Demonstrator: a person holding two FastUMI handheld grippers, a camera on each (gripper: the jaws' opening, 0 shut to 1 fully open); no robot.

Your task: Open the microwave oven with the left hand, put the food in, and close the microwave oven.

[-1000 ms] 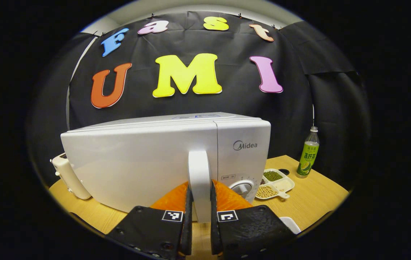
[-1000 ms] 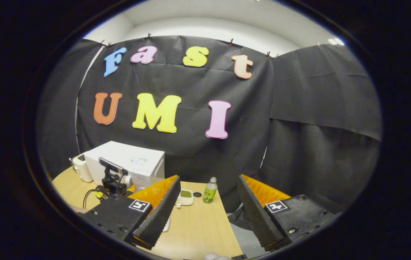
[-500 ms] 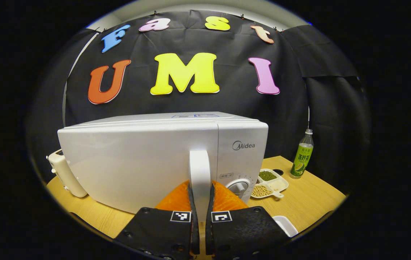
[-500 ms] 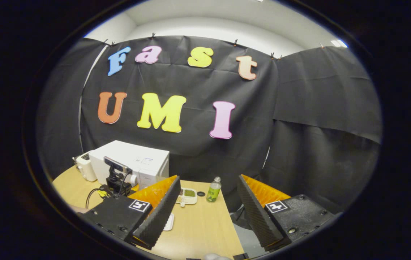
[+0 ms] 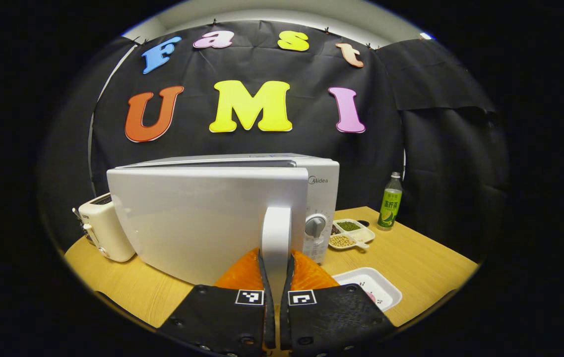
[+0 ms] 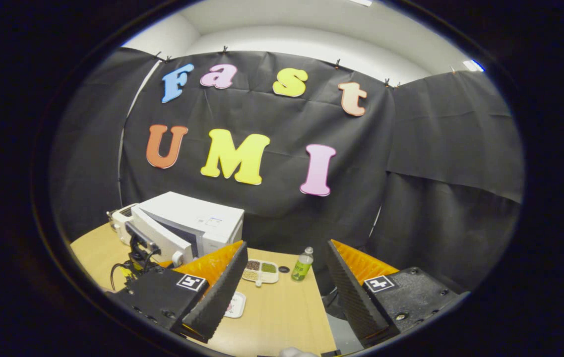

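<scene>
The left gripper [image 5: 276, 277] is clamped tight on the microwave's white door handle [image 5: 276, 233], both fingers pressing its sides low down. The door [image 5: 202, 218] stands partly swung out from the microwave [image 5: 321, 198], which sits on the table [image 5: 410, 258] beside a cream toaster [image 5: 103, 228]. In the right gripper view a dark gap shows where the door [image 6: 155, 238] has parted from the oven body.

The door looks rigid and hinged on its far side, so I reckon it wants a steady pull along an arc, not a straight tug; the handle is smooth and glossy and could slip if the hold slackens.

The food seems to be in the white tray [image 5: 368, 285] near the table's front edge, just right of the left gripper. It looks light and shallow, best taken by its rim and kept level. A compartment dish of beans [image 5: 351, 233] and a green bottle [image 5: 390, 208] stand farther back.

The right gripper [image 6: 284, 287] hovers above the table with its jaws spread wide, holding nothing.
</scene>
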